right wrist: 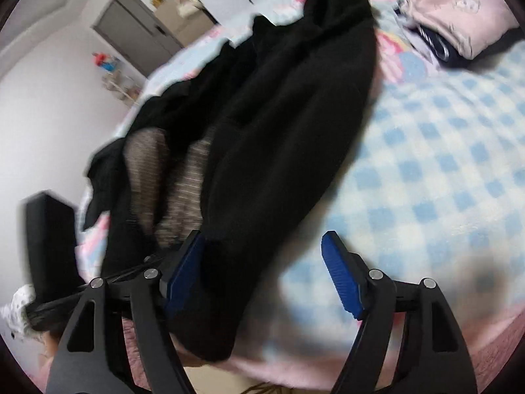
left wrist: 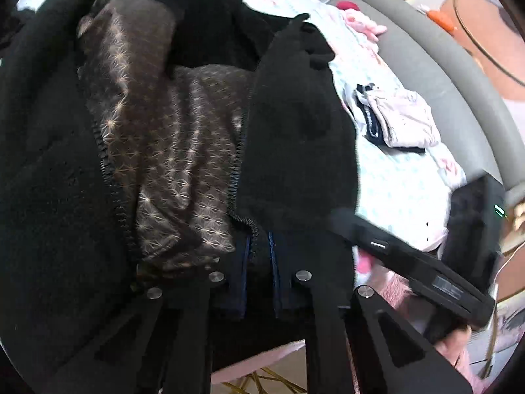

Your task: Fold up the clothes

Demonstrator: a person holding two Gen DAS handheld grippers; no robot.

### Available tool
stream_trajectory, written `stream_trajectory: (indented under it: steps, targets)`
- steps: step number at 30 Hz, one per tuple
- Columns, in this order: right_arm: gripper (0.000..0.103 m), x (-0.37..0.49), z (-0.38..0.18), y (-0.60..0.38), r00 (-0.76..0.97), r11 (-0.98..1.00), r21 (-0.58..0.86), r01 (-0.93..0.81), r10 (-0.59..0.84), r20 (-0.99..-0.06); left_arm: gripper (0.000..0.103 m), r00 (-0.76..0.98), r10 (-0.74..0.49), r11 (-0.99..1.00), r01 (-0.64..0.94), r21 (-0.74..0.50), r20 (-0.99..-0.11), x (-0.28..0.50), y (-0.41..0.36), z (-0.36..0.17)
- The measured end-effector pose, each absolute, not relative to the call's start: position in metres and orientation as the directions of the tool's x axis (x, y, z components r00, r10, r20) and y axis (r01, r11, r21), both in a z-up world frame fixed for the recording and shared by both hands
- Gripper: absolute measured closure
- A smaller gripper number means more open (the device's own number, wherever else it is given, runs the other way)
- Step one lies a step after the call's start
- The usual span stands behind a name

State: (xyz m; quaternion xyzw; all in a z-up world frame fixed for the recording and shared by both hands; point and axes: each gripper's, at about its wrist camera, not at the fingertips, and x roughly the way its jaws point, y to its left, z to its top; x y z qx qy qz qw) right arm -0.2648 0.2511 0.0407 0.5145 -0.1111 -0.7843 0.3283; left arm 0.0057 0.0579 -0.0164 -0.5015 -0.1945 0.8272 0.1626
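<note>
A black fleece jacket (left wrist: 295,138) lies open on the bed, showing a brown star-patterned lining (left wrist: 174,151). My left gripper (left wrist: 257,256) is shut on the jacket's hem by the zipper. In the right wrist view the same jacket (right wrist: 279,131) stretches away over the checked bedspread (right wrist: 443,170). My right gripper (right wrist: 262,262) is open, its blue pads (right wrist: 339,272) wide apart, with the jacket's near hem lying between the fingers. The right gripper also shows in the left wrist view (left wrist: 410,262) at the lower right.
A folded white and navy garment (left wrist: 397,121) lies on the bed to the right, also in the right wrist view (right wrist: 459,10). A grey padded bed frame (left wrist: 443,75) curves along the right. A black box (right wrist: 49,243) stands at the left. A wall and door (right wrist: 131,32) lie beyond.
</note>
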Motion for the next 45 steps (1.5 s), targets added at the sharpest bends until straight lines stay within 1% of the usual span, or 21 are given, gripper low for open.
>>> stream_trajectory:
  steps: [4,6,7,8,11,14,18,20,21,22,23,24,26,27,28,29,31,35,39,41,45]
  targets:
    - [0.030,-0.255,0.050,0.262,-0.287,-0.749,0.536,0.391,-0.652,-0.702,0.094,-0.539,0.478,-0.860,-0.125,-0.495,-0.693,0.033,0.049,0.019]
    - [0.030,-0.250,0.054,0.267,-0.303,-0.742,0.548,0.386,-0.663,-0.685,0.094,-0.546,0.466,-0.866,-0.118,-0.487,-0.697,0.043,0.043,0.020]
    - [0.030,-0.247,0.056,0.269,-0.311,-0.739,0.553,0.384,-0.668,-0.676,0.094,-0.530,0.447,-0.878,-0.104,-0.468,-0.721,0.043,0.044,0.011]
    - [0.030,-0.245,0.051,0.268,-0.313,-0.758,0.530,0.380,-0.644,-0.698,0.094,-0.499,0.442,-0.880,-0.078,-0.469,-0.746,0.039,0.045,-0.005]
    - [0.032,-0.241,0.027,0.261,-0.280,-0.809,0.452,0.376,-0.564,-0.777,0.094,-0.385,0.497,-0.835,0.030,-0.549,-0.778,0.033,0.035,-0.053]
    - [0.033,-0.233,0.038,0.260,-0.312,-0.812,0.425,0.400,-0.557,-0.770,0.091,-0.393,0.539,-0.813,-0.010,-0.582,-0.745,0.034,0.033,-0.041]
    - [0.033,-0.228,0.065,0.261,-0.384,-0.785,0.434,0.442,-0.603,-0.699,0.087,-0.477,0.442,-0.885,-0.093,-0.457,-0.759,0.032,0.034,-0.002]
    - [0.033,-0.230,0.067,0.255,-0.364,-0.758,0.466,0.457,-0.638,-0.679,0.081,-0.521,0.424,-0.888,-0.081,-0.452,-0.741,0.031,0.025,0.005]
    - [0.033,-0.230,0.064,0.250,-0.340,-0.748,0.475,0.464,-0.646,-0.684,0.079,-0.534,0.424,-0.885,-0.071,-0.460,-0.732,0.030,0.021,0.006]
    - [0.033,-0.230,0.057,0.244,-0.309,-0.742,0.475,0.474,-0.645,-0.699,0.074,-0.540,0.427,-0.880,-0.064,-0.471,-0.725,0.030,0.018,0.005]
    - [0.035,-0.228,0.047,0.235,-0.279,-0.758,0.434,0.487,-0.606,-0.745,0.071,-0.526,0.421,-0.884,-0.055,-0.464,-0.739,0.030,0.017,0.000]
    - [0.037,-0.226,0.037,0.226,-0.251,-0.772,0.391,0.502,-0.562,-0.788,0.071,-0.485,0.400,-0.900,-0.047,-0.434,-0.778,0.029,0.019,-0.010]
    - [0.036,-0.224,0.027,0.224,-0.251,-0.799,0.334,0.500,-0.503,-0.827,0.071,-0.393,0.355,-0.927,-0.030,-0.374,-0.848,0.030,0.021,-0.033]
    - [0.037,-0.223,0.022,0.223,-0.252,-0.811,0.306,0.499,-0.473,-0.844,0.071,-0.365,0.353,-0.928,-0.019,-0.372,-0.862,0.036,0.017,-0.043]
    - [0.037,-0.224,0.024,0.226,-0.236,-0.812,0.316,0.490,-0.473,-0.849,0.070,-0.374,0.378,-0.915,-0.015,-0.402,-0.847,0.042,0.011,-0.046]
    - [0.038,-0.223,0.029,0.231,-0.241,-0.813,0.325,0.484,-0.480,-0.843,0.072,-0.381,0.399,-0.904,-0.010,-0.428,-0.834,0.048,0.005,-0.047]
    - [0.039,-0.223,0.039,0.241,-0.251,-0.813,0.344,0.470,-0.496,-0.831,0.072,-0.392,0.420,-0.891,-0.009,-0.453,-0.819,0.049,-0.002,-0.039]
    - [0.039,-0.226,0.066,0.257,-0.321,-0.808,0.369,0.459,-0.539,-0.779,0.072,-0.456,0.392,-0.914,-0.089,-0.397,-0.799,0.030,0.002,-0.003]
    - [0.038,-0.249,0.090,0.249,-0.400,-0.807,0.322,0.494,-0.540,-0.740,0.069,-0.488,0.397,-0.917,-0.170,-0.361,-0.777,-0.001,0.010,0.024]
    - [0.038,-0.279,0.092,0.240,-0.411,-0.813,0.310,0.493,-0.531,-0.741,0.065,-0.464,0.411,-0.911,-0.200,-0.359,-0.785,-0.045,0.031,0.024]
    - [0.038,-0.357,0.092,0.218,-0.426,-0.832,0.298,0.467,-0.508,-0.749,0.063,-0.445,0.446,-0.895,-0.208,-0.395,-0.776,-0.132,0.033,0.018]
